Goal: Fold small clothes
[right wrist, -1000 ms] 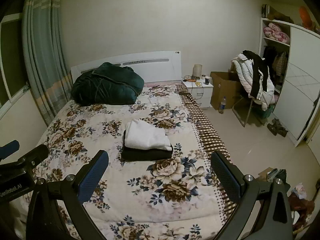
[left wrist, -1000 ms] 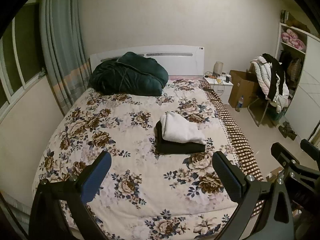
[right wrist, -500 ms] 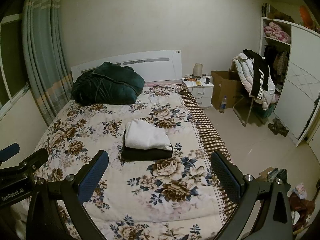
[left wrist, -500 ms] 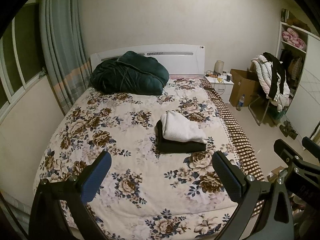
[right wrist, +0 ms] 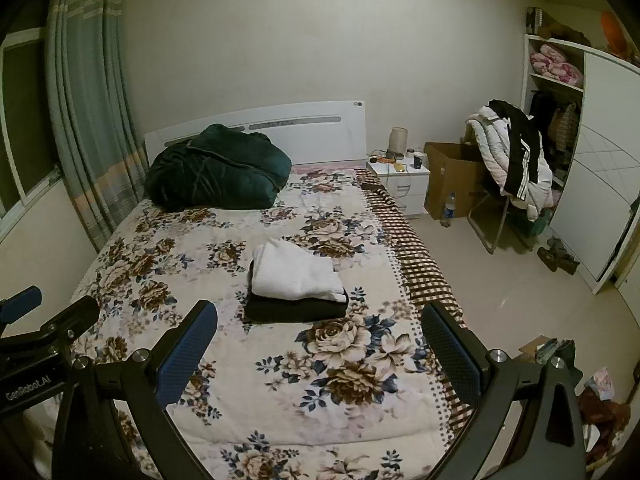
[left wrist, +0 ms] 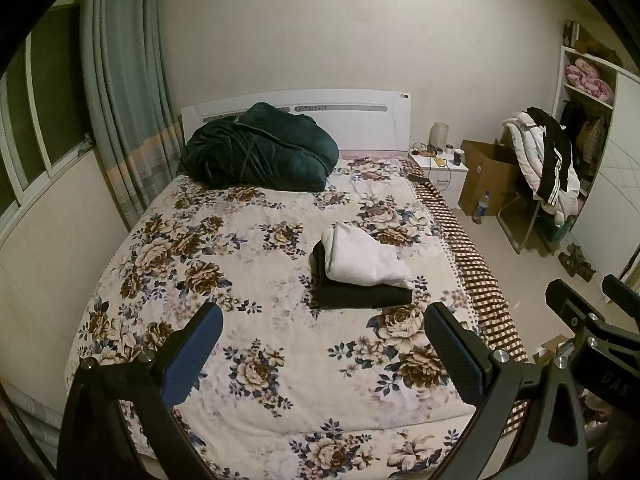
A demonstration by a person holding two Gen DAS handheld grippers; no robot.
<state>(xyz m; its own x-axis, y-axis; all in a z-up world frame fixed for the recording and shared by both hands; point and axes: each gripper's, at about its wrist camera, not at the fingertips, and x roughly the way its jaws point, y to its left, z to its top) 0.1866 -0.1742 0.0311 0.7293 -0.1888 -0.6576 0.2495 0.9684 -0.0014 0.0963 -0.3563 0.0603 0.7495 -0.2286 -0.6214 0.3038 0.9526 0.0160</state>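
Observation:
A folded white garment (left wrist: pixel 362 258) (right wrist: pixel 298 272) lies on top of a folded black garment (left wrist: pixel 360 294) (right wrist: pixel 294 308) in the middle of a floral bedspread (left wrist: pixel 256 276) (right wrist: pixel 348 360). My left gripper (left wrist: pixel 324 336) hovers open above the foot of the bed, well short of the stack, nothing between its fingers. My right gripper (right wrist: pixel 320 334) is open too, held back at about the same distance, empty. Each gripper shows at the edge of the other's view.
A dark green bundled blanket (left wrist: pixel 256 148) rests against the white headboard. To the right stand a nightstand (right wrist: pixel 400 180), a cardboard box (right wrist: pixel 452 176), a chair heaped with jackets (right wrist: pixel 512 160) and a wardrobe (right wrist: pixel 600 184). Curtains (left wrist: pixel 124 92) hang at the left.
Both grippers have barely drifted; the view shifted slightly. The stack of clothes has not moved and both grippers stay open.

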